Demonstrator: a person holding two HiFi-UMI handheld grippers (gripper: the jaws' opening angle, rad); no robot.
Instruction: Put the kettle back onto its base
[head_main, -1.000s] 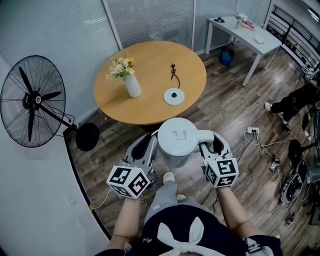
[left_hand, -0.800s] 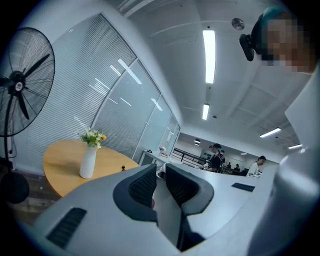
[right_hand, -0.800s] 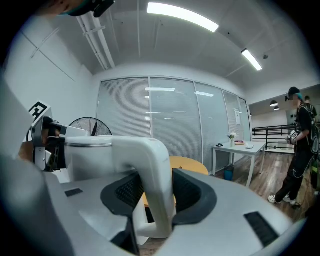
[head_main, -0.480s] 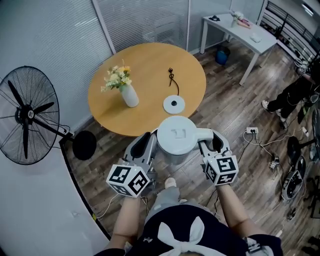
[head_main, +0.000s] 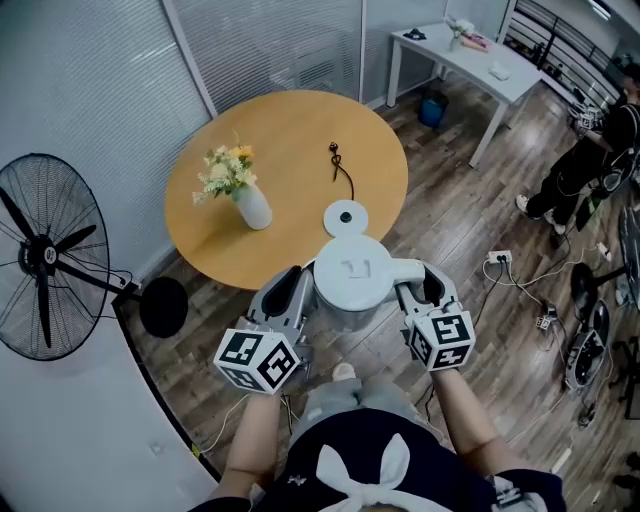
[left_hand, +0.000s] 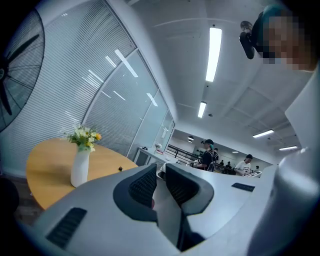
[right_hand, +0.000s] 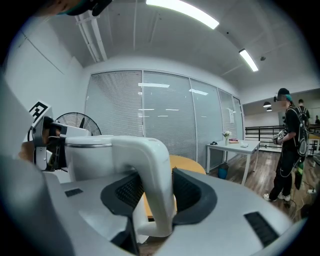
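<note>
A white kettle (head_main: 352, 272) hangs in the air between my two grippers, just short of the round wooden table (head_main: 290, 140). My right gripper (head_main: 425, 290) is shut on the kettle's handle (right_hand: 152, 170), which fills the space between the pads of this right gripper (right_hand: 155, 192). My left gripper (head_main: 288, 292) sits against the kettle's left side; in its own view the left gripper (left_hand: 161, 182) has its jaws nearly together with nothing between them. The round white base (head_main: 346, 219) lies on the table's near edge, right beyond the kettle, with its dark cord (head_main: 342, 165) trailing away.
A white vase with flowers (head_main: 250, 205) stands on the table left of the base. A standing fan (head_main: 45, 255) is at the left by the wall. A white desk (head_main: 470, 55) and a person (head_main: 590, 160) are at the right, with cables (head_main: 520, 280) on the wooden floor.
The table, the base and the vase have drawn nearer to the kettle in the head view. Both grippers keep the same hold and place around the kettle.
</note>
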